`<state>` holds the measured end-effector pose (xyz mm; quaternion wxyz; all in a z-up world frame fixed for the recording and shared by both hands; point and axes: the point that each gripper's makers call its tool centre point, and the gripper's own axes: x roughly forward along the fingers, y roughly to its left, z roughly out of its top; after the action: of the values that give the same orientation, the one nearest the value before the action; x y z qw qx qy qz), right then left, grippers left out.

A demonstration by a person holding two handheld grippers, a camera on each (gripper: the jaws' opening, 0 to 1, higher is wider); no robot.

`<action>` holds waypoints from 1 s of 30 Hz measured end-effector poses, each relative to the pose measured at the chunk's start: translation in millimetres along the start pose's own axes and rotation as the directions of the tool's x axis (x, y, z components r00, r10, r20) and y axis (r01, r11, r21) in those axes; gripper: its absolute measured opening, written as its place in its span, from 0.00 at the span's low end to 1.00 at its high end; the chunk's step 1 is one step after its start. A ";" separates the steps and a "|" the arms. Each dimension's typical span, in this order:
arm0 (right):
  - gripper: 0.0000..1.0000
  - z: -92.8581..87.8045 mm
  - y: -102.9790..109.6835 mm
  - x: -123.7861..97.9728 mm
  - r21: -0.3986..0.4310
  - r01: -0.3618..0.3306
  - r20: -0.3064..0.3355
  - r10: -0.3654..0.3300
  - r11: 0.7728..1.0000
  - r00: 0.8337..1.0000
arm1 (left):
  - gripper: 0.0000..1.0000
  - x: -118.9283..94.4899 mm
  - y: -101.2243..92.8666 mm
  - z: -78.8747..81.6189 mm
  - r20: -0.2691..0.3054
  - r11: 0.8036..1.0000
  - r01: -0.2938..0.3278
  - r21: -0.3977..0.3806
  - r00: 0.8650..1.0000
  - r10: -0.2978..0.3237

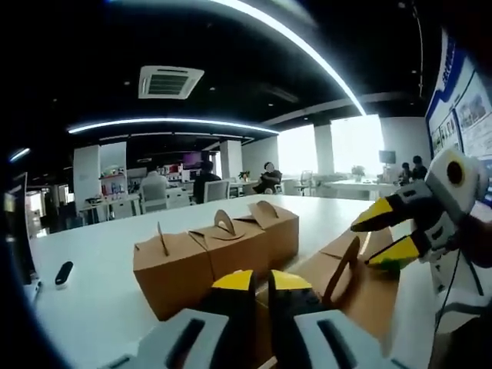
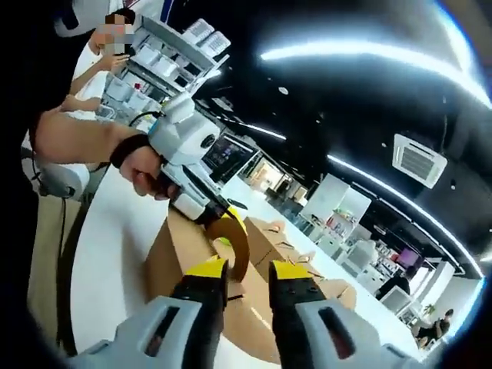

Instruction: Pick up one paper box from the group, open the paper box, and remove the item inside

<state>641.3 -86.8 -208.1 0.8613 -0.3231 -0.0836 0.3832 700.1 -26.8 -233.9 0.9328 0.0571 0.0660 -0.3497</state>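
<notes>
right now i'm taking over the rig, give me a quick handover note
Left gripper: jaws close together, low over the near paper box, nothing visibly held.
Right gripper: jaws slightly apart, at the near box's arched handle; whether it grips the handle can't be told.
Boxes: three closed handled paper boxes sit in a row on the white table; the near box lies apart from them, closer to the grippers.
Done: one box appears singled out from the group.
Left: open it and remove the item inside; no contents visible yet.
</notes>
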 end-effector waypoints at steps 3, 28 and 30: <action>0.25 6.3 -1.4 7.2 -0.128 0.014 -0.042 -0.019 0.992 0.999 | 0.10 0.2 0.0 0.1 -0.002 1.000 0.007 -0.002 1.000 -0.007; 0.17 27.9 -3.6 10.5 -0.651 0.177 0.014 -0.221 0.738 0.975 | 0.78 -58.5 -78.0 16.0 -0.085 0.776 0.627 0.070 0.779 -0.621; 0.16 28.0 -8.1 8.7 -0.636 0.200 0.023 -0.240 0.745 0.970 | 0.75 -46.8 -73.6 -6.5 -0.234 0.806 0.578 0.128 0.807 -0.542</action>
<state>641.2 -70.8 -182.2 0.7430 -0.5935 -0.2192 0.2184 616.0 -50.8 -237.1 0.7669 0.1576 0.1325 -0.6079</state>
